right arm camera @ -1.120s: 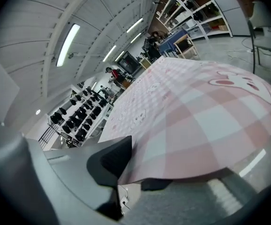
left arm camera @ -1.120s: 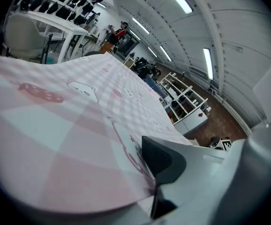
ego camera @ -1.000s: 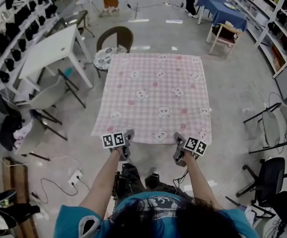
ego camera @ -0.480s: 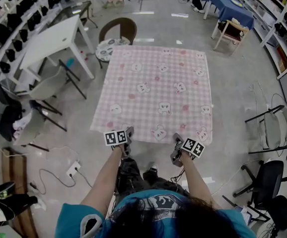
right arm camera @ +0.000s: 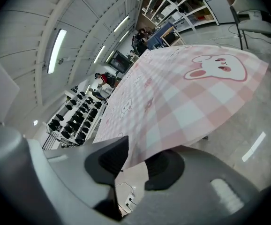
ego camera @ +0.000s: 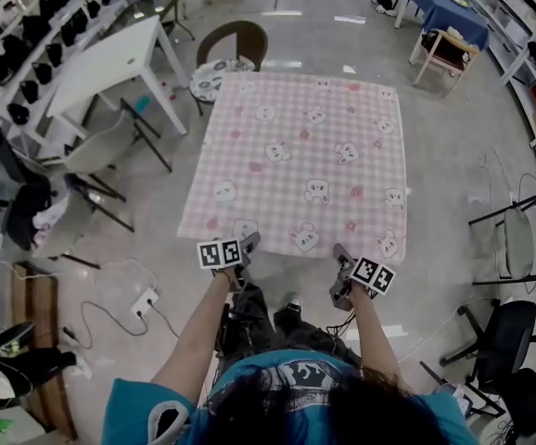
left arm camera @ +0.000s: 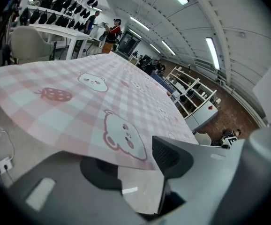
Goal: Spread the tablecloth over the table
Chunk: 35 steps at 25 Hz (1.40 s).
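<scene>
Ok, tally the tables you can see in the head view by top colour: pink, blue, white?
Table under pink checked tablecloth: 1
Table under blue cloth: 1
Bare white table: 1
Total: 3

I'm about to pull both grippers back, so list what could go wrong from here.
1. The left gripper and right gripper have their fingers opening, with the near hem of the tablecloth between them. The hem may snag on a pad and get dragged askew.
2. The cloth's far left corner lies right beside the brown chair and could catch on it.
</scene>
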Tool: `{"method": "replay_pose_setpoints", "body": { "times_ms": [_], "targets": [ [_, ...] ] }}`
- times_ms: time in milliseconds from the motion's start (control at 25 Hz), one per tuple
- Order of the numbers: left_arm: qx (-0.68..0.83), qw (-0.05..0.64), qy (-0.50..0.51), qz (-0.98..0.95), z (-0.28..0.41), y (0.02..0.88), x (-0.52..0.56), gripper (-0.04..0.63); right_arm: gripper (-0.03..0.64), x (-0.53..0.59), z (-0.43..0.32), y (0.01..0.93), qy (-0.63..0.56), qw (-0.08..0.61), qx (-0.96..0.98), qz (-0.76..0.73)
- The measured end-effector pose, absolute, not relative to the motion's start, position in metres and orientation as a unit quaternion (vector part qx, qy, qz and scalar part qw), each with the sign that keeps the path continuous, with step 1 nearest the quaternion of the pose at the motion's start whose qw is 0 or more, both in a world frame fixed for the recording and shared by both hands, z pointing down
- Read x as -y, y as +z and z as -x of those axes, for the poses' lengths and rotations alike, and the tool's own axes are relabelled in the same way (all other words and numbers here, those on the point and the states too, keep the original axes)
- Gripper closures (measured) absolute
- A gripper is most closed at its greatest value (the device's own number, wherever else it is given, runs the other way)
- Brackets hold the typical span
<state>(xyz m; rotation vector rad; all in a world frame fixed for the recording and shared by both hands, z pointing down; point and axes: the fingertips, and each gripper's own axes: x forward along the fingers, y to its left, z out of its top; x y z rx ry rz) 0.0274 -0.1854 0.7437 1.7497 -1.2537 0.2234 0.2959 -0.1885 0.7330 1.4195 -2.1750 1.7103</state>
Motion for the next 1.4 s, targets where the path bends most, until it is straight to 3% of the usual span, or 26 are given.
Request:
{"method": "replay_pose_setpoints", "body": {
  "times_ms": [640,1200,1400],
  "targets": [
    [0.49,0.451,0.069,-0.743,-0.042,0.707,0.131,0.406,0.52,0.142,-0.3,0.71,0.529,-0.014,0.717,-0.454],
    [0.438,0.296,0.003,-0.849,-0.035,0.57,0.097,0.428,0.523,0.103,-0.231,0.578,0.424,-0.056,0.815,-0.39],
    [0.406,0.228,0.022,-0.885,-0.036,0.531,0.071,0.428,0.529,0.079,-0.188,0.526,0.34,-0.034,0.867,-0.364]
  ]
}}
